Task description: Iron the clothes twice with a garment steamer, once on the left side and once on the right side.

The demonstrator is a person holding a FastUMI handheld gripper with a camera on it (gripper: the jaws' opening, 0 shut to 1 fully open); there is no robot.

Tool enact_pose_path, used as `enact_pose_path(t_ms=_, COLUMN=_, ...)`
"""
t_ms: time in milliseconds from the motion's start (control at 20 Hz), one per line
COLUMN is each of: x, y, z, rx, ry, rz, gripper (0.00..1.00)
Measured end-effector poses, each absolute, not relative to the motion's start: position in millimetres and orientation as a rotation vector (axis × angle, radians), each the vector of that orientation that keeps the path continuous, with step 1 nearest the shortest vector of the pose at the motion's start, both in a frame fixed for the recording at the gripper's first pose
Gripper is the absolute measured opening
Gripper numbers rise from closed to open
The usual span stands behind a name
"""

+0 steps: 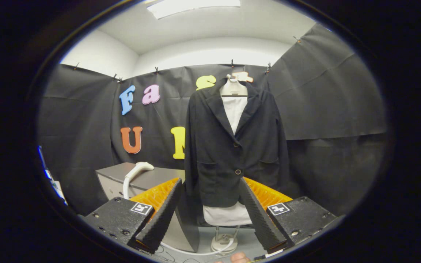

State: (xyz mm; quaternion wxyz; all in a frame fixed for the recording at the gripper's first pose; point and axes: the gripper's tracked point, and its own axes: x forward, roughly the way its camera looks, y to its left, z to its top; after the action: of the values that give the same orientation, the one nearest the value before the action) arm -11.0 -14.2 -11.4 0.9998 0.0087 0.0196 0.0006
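1. The gripper [210, 212] has its two black ribbed fingers [161, 215] spread wide apart, with nothing between them; orange panels sit behind each finger.
2. Beyond the fingers a dark buttoned blazer [232, 146] hangs on a white mannequin torso [234, 106], upright against the black cloth wall.
3. The torso's white lower edge shows under the blazer hem, on a thin metal stand with a round white base [223, 243] on the floor.
4. The white garment steamer head [137, 170] lies on a grey box-shaped worktop [113, 175], beyond the left finger and beside the blazer.
5. A white hose [192, 252] runs from the steamer down past the worktop toward the stand base.
6. A fingertip of a person's hand [239, 258] shows below the fingers.
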Motion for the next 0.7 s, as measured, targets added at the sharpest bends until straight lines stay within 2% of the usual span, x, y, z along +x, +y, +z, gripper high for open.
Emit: enact_pose_path(t_ms=700, x=-3.8, y=9.8, z=-32.8, rx=0.033, ry=0.106, rz=0.028, gripper=0.99)
